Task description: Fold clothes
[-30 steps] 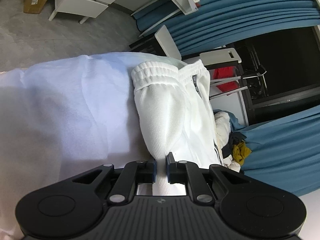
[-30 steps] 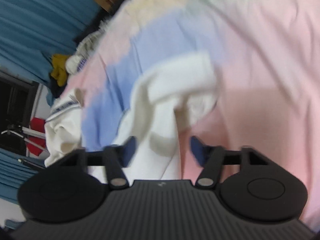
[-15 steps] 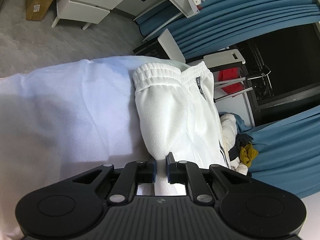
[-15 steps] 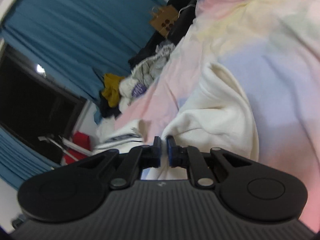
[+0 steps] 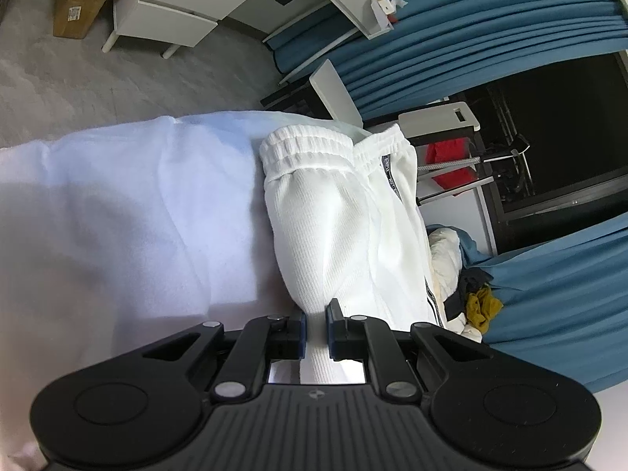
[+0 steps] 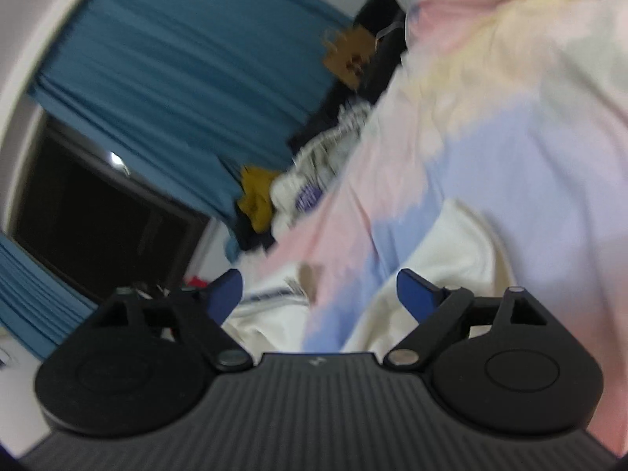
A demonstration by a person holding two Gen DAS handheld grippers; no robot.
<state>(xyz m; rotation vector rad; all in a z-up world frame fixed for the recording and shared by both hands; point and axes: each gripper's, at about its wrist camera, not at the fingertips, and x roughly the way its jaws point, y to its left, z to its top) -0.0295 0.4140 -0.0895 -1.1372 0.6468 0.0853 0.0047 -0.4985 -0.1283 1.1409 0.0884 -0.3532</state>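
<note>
My left wrist camera sits just behind the left gripper [image 5: 316, 324], close over the bed [image 5: 117, 216], looking along the white trousers [image 5: 337, 216] toward the blue curtains [image 5: 490, 39] and floor beyond. My right wrist camera looks past the right gripper [image 6: 320, 294], low and tilted over the same bed, and it is blurred. Both views share the trousers, curtains, dark window [image 5: 569, 137] and yellow cloth [image 5: 482, 306].

Left gripper [image 5: 315, 324]: jaws pinched nearly together on a fold of white fabric, pointing forward and level. Right gripper [image 6: 320, 294]: jaws spread wide, blue fingertips [image 6: 412, 292] well apart, nothing between them, view motion-blurred.
</note>
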